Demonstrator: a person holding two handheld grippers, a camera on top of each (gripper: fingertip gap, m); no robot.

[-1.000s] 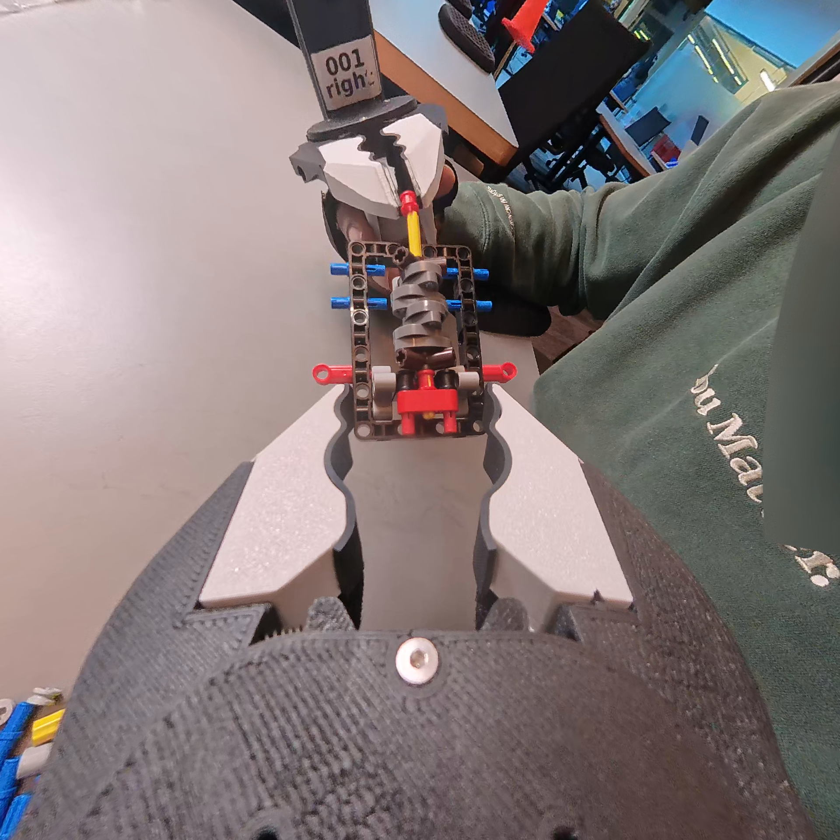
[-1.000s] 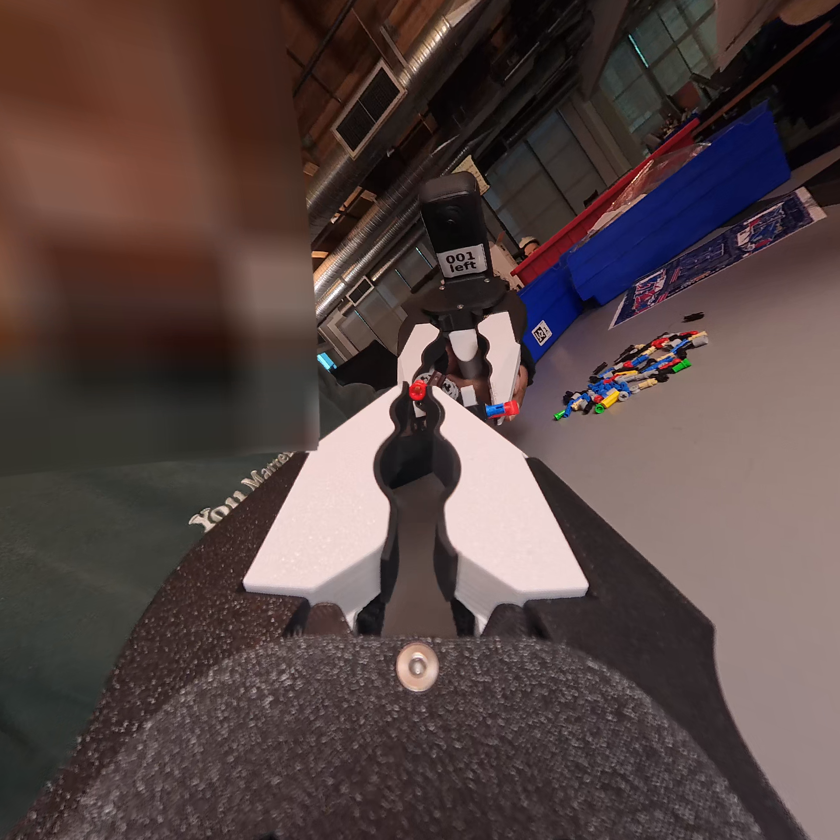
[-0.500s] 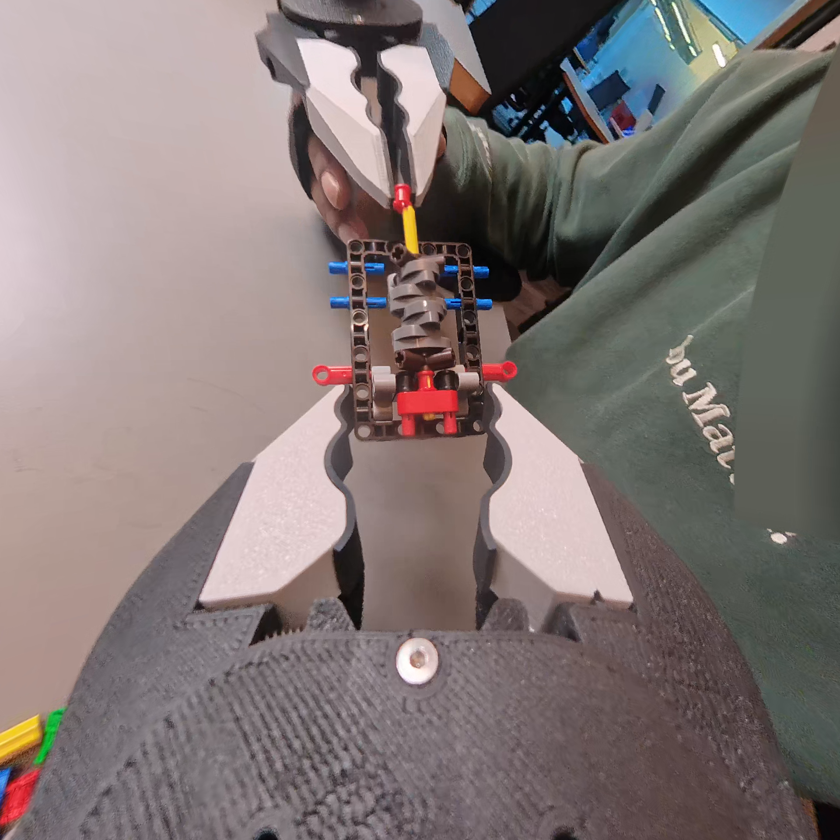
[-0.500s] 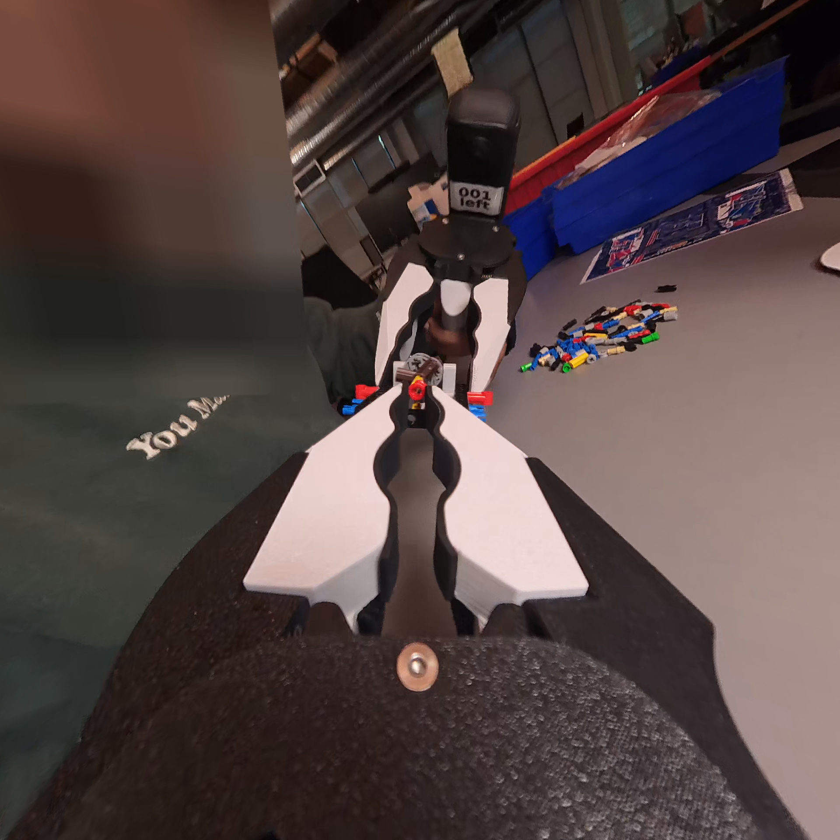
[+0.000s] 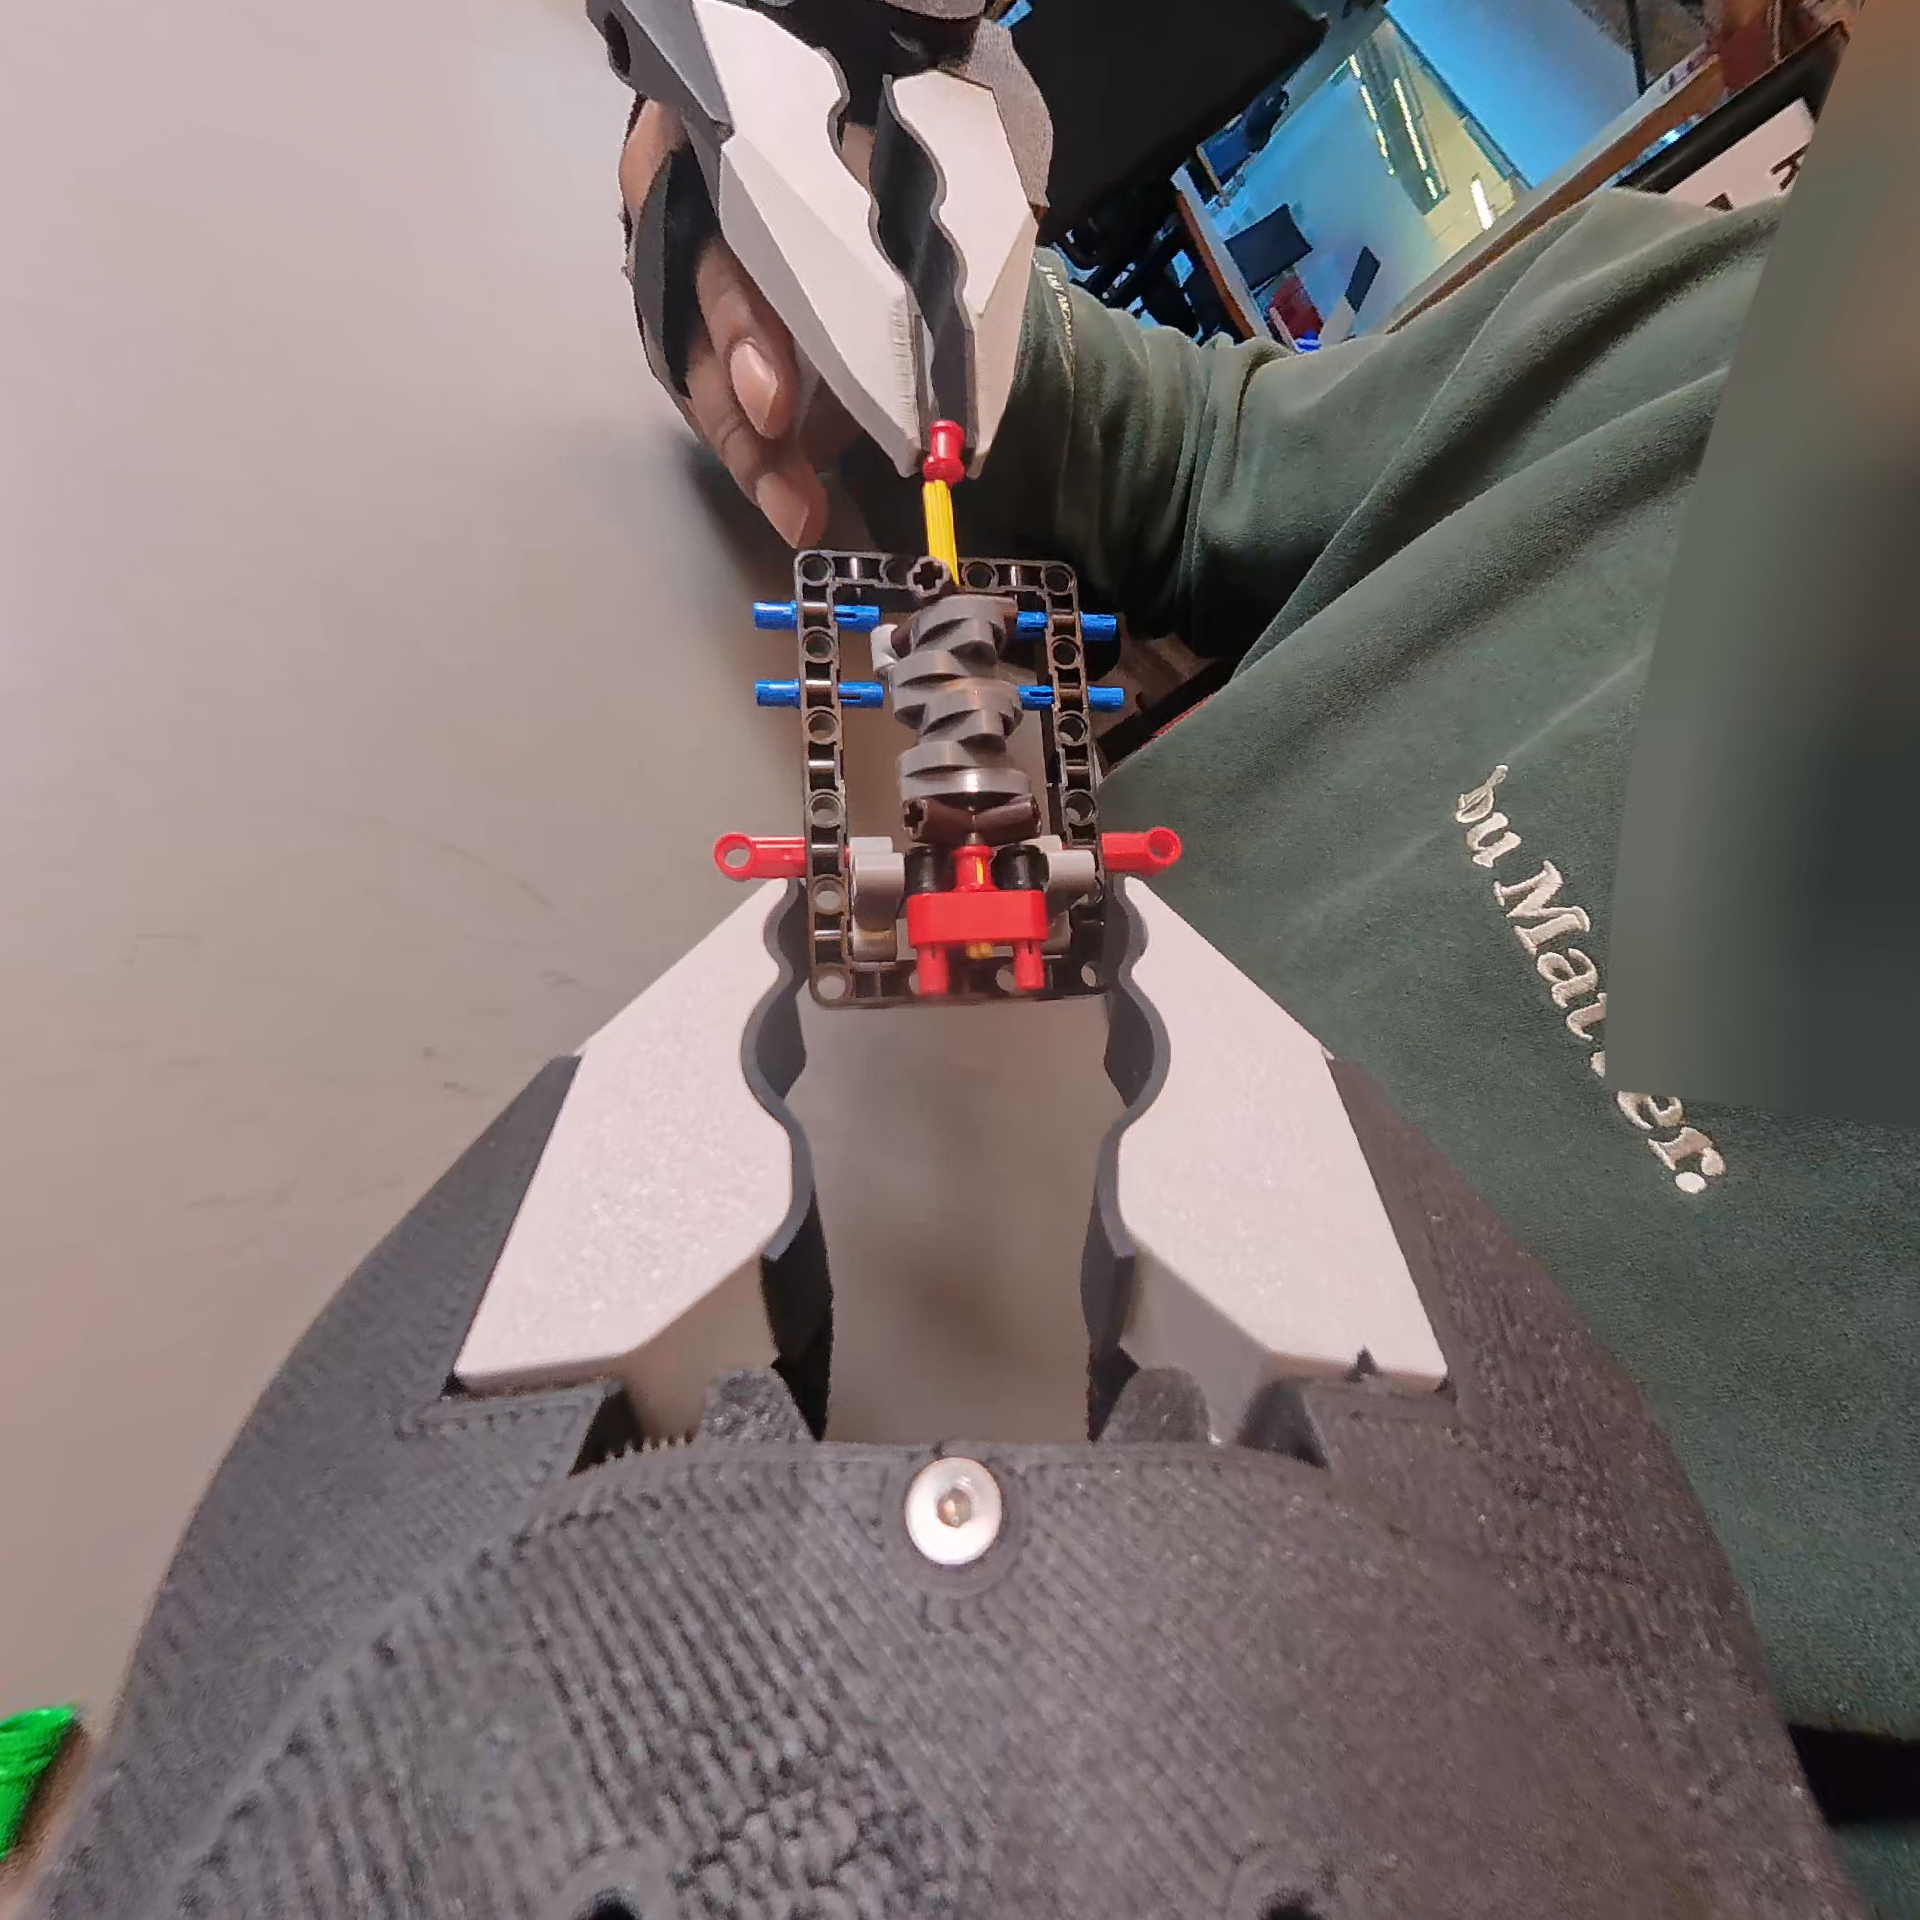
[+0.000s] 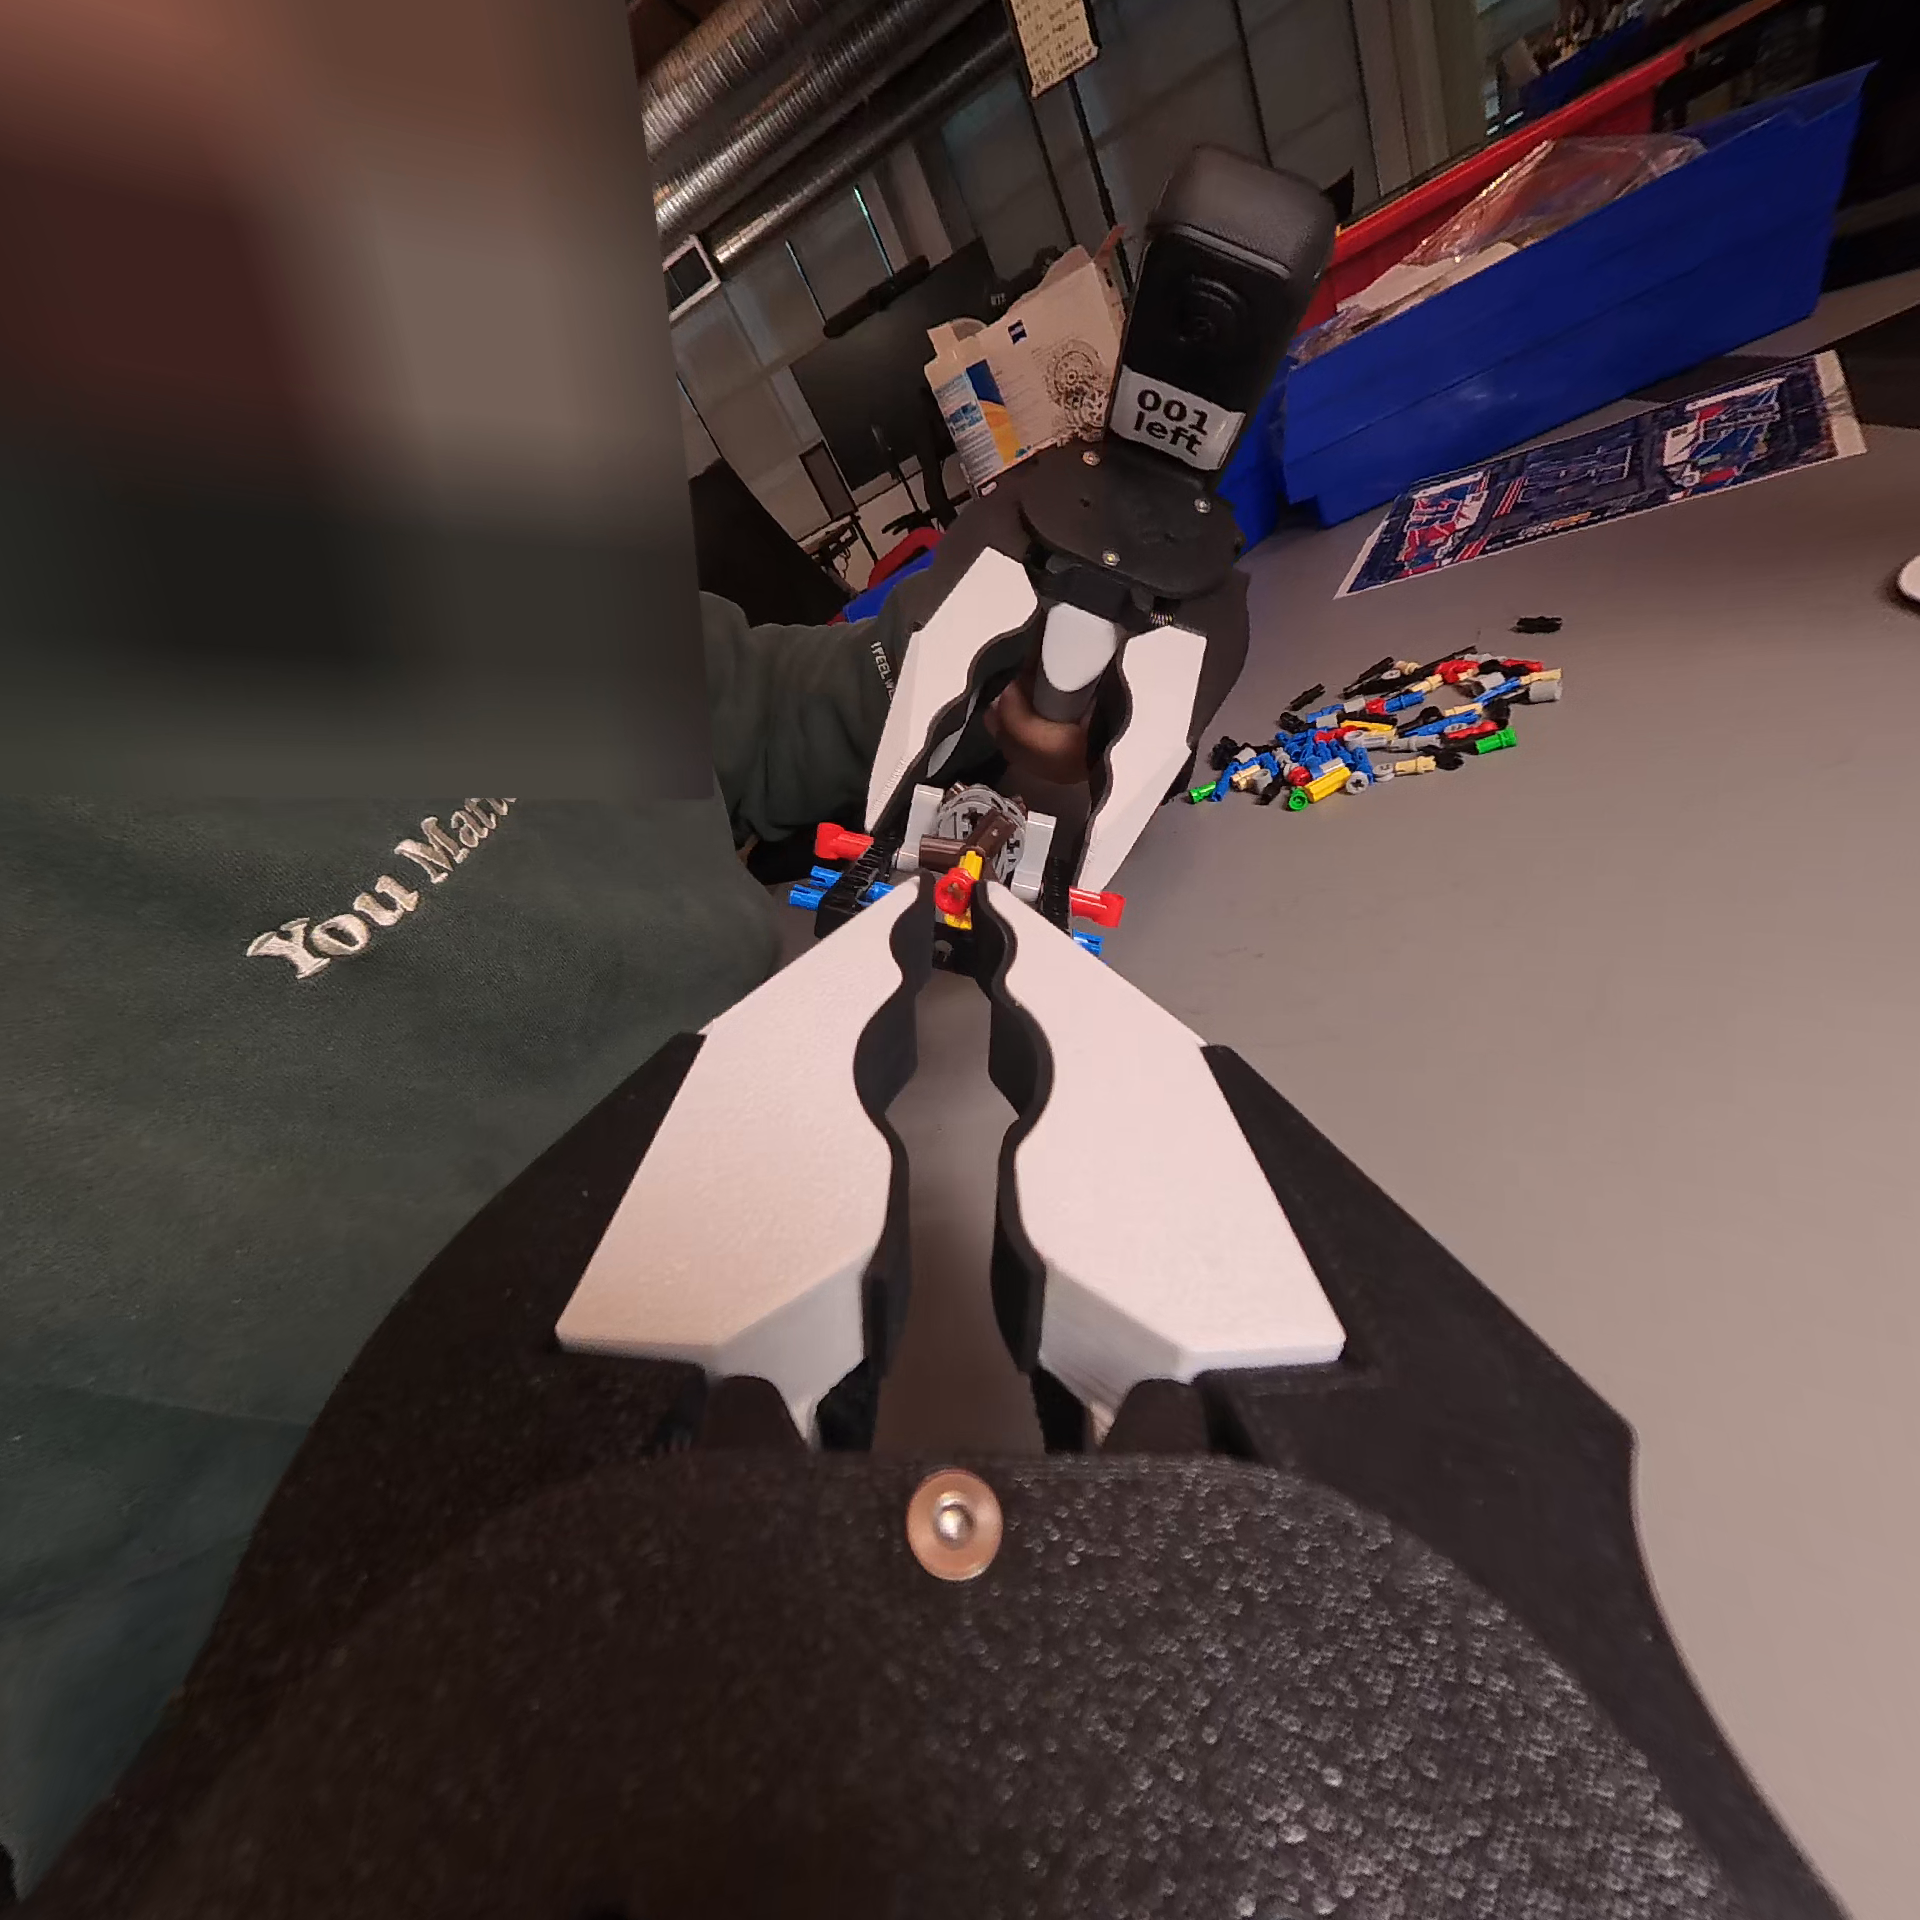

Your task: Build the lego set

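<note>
The dark lego frame [image 5: 951,790], with blue pins and a grey spiral part inside, is held above the grey table [image 5: 312,623], its near end clamped between the left gripper [image 5: 954,940] fingers. The right gripper [image 5: 943,449] is closed on the red-capped yellow rod [image 5: 940,509] at the frame's far end. Loose pieces [image 6: 1382,727] lie well apart on the table.

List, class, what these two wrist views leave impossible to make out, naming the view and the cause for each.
- Yellow axle, left wrist view: how deep it sits is hidden by the black frame and grey gear stack.
- Loose parts pile, right wrist view: single pieces too small to identify.
- Green piece, left wrist view: cut off by the edge.
- Frame's underside: faces away in both views.
- Right gripper body: cut off at the left wrist view's top.
</note>
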